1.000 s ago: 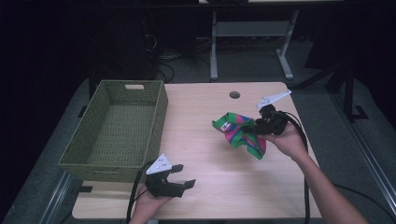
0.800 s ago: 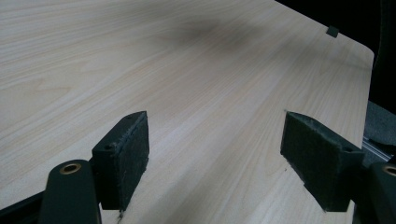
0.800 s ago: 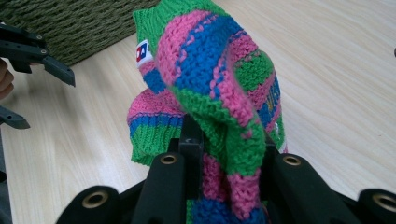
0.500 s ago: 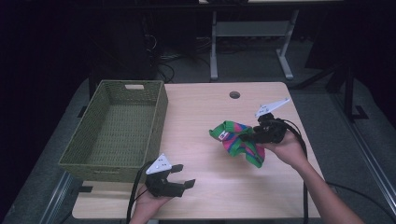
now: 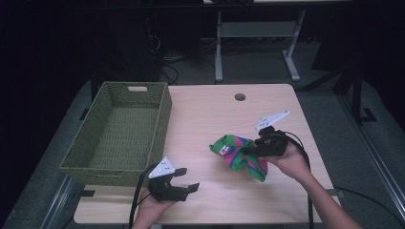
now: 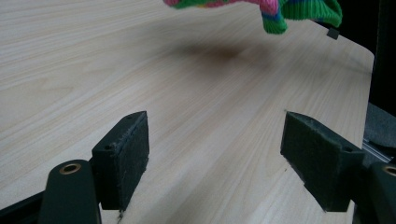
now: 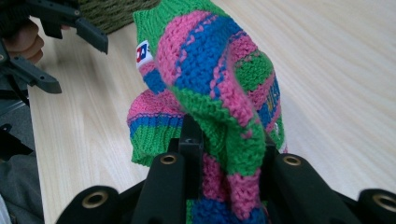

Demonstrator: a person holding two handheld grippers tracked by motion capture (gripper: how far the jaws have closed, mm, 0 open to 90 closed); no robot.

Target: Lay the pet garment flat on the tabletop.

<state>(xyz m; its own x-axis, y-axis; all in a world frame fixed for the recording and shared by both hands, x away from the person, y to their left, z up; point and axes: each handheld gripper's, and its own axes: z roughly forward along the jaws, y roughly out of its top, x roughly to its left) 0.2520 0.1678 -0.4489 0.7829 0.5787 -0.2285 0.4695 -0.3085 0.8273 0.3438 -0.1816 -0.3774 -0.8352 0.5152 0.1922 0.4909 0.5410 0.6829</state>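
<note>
The right gripper [image 5: 252, 149], clamped on the striped knit garment [image 5: 237, 151], has carried it from the table's [image 5: 210, 119] right edge toward the wicker basket [image 5: 119, 133]. The left gripper [image 5: 187, 180] rests with jaws apart at the near edge.

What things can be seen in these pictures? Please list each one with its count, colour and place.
basket: 1, olive green, woven, left part of the table, nothing inside.
knit cloth: 1, striped green, pink and blue with a small white label, right of centre, held above the table.
table: 1, light wood, with a round hole near the far edge.
frame: 1, grey metal, on the floor behind the table.
left claw: 1, black, near edge of the table, open, holds nothing.
right claw: 1, black, right side, shut on the knit cloth.
</note>
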